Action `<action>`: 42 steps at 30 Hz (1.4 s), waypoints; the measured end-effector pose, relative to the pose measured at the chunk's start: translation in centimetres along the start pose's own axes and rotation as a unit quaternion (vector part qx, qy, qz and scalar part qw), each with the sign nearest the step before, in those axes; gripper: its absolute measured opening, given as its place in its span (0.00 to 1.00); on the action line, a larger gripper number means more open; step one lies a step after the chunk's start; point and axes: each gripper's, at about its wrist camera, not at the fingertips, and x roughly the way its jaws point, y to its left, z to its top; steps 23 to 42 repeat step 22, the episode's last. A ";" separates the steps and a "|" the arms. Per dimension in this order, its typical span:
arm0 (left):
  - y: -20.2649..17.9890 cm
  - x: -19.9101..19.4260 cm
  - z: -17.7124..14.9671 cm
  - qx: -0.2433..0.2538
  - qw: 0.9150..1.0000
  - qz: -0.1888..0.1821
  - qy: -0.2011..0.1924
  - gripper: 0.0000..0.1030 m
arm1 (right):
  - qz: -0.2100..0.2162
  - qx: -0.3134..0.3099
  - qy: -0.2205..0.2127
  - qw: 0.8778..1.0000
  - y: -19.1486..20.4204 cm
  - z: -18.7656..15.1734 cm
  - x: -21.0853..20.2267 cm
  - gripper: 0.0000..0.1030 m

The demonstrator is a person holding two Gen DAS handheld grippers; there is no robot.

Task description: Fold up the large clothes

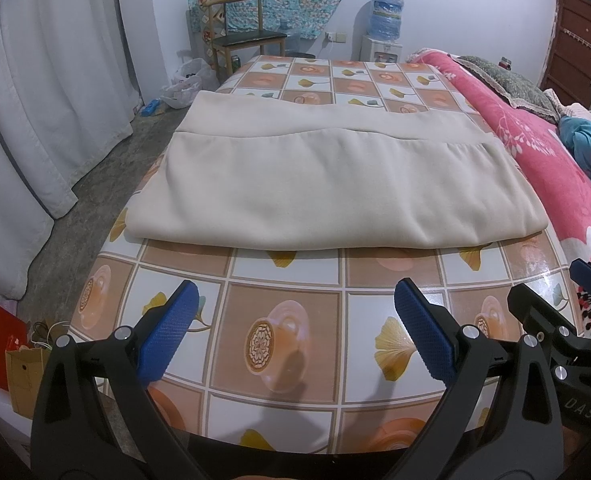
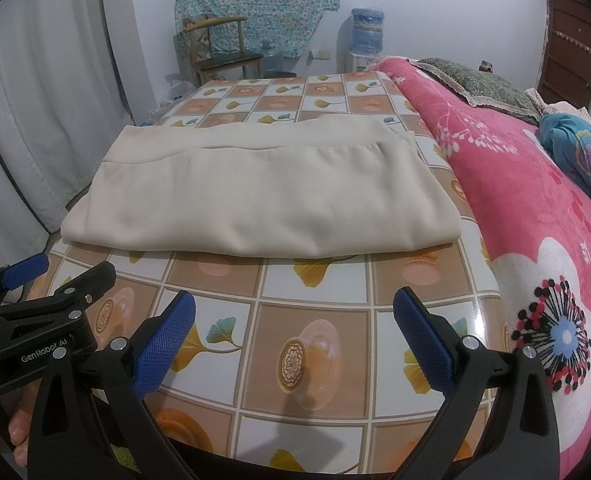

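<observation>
You have two claws and one garment. Your left claw [image 1: 295, 328] is spread wide with nothing between its blue textured pads; your right claw [image 2: 295, 330] is spread just as wide and equally bare. The single beige folded cloth garment [image 1: 295, 176] lies flat on the desk with the glossy tile-patterned cover [image 1: 287, 320], ahead of both claws and apart from their tips, its near folded edge facing you. Beyond your right claw's right side, one pink floral fleece blanket [image 2: 535, 220] lies beside the garment.
</observation>
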 end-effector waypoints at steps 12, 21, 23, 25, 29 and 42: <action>-0.1 -0.1 0.1 0.000 1.000 -0.001 0.001 0.92 | 0.002 -0.001 0.002 1.000 0.1 -0.4 0.0 0.94; -0.5 -0.1 0.0 -0.001 1.000 -0.002 0.002 0.92 | 0.003 -0.001 0.002 1.000 0.1 -0.4 0.0 0.94; -0.3 -0.1 0.0 -0.001 1.000 -0.002 0.002 0.92 | 0.003 -0.001 0.002 1.000 0.1 -0.4 0.0 0.94; -0.3 -0.1 0.0 -0.001 1.000 -0.002 0.002 0.92 | 0.003 -0.001 0.002 1.000 0.1 -0.4 0.0 0.94; -0.3 -0.1 0.0 -0.001 1.000 -0.002 0.002 0.92 | 0.003 -0.001 0.002 1.000 0.1 -0.4 0.0 0.94; -0.3 -0.1 0.0 -0.001 1.000 -0.002 0.002 0.92 | 0.003 -0.001 0.002 1.000 0.1 -0.4 0.0 0.94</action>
